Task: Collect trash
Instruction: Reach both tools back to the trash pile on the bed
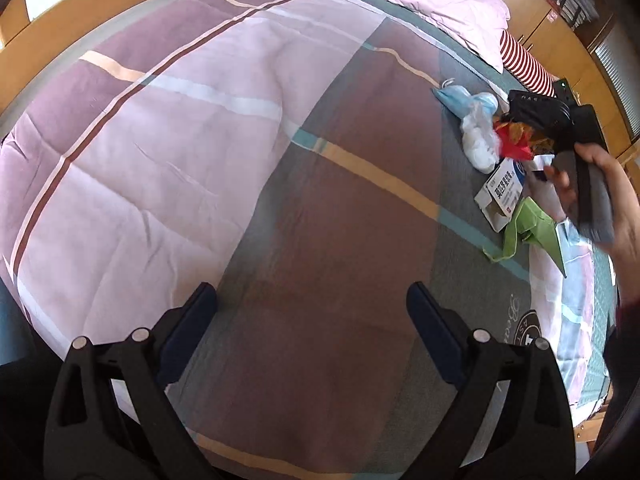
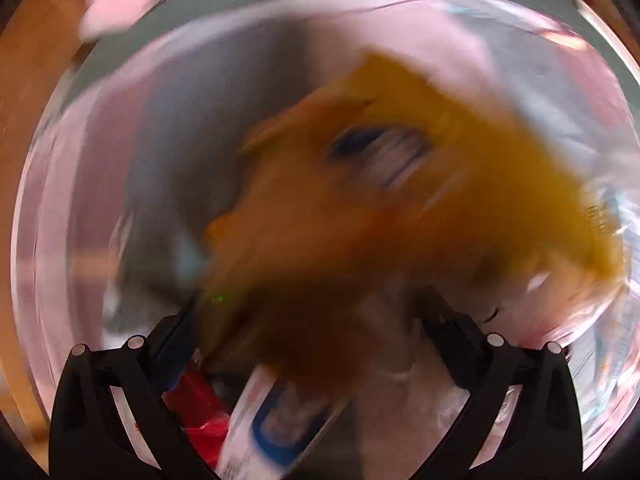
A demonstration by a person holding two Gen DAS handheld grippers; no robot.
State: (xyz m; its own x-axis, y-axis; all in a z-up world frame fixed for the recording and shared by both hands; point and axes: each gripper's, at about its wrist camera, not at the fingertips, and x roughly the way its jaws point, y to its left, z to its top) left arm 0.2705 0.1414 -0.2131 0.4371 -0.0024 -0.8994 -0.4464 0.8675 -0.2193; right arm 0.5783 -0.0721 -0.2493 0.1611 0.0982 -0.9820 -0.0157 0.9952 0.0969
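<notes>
Left tool [image 1: 312,308] gaped empty above the quilted bed [image 1: 160,152]. Right tool [image 2: 312,320] spread wide behind a blurred orange-yellow wrapper [image 2: 400,208]; grasp unclear.

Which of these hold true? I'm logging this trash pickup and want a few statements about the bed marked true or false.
1. The left tool is open and holds nothing. True.
2. The crumpled green paper lies on the pink pillow. False: it lies on the bedspread, far from the pillow.
3. The white medicine box with blue print lies beside the green paper. True.
4. The right wrist view is sharp. False: it is motion-blurred, filled by an orange-yellow wrapper.
</notes>
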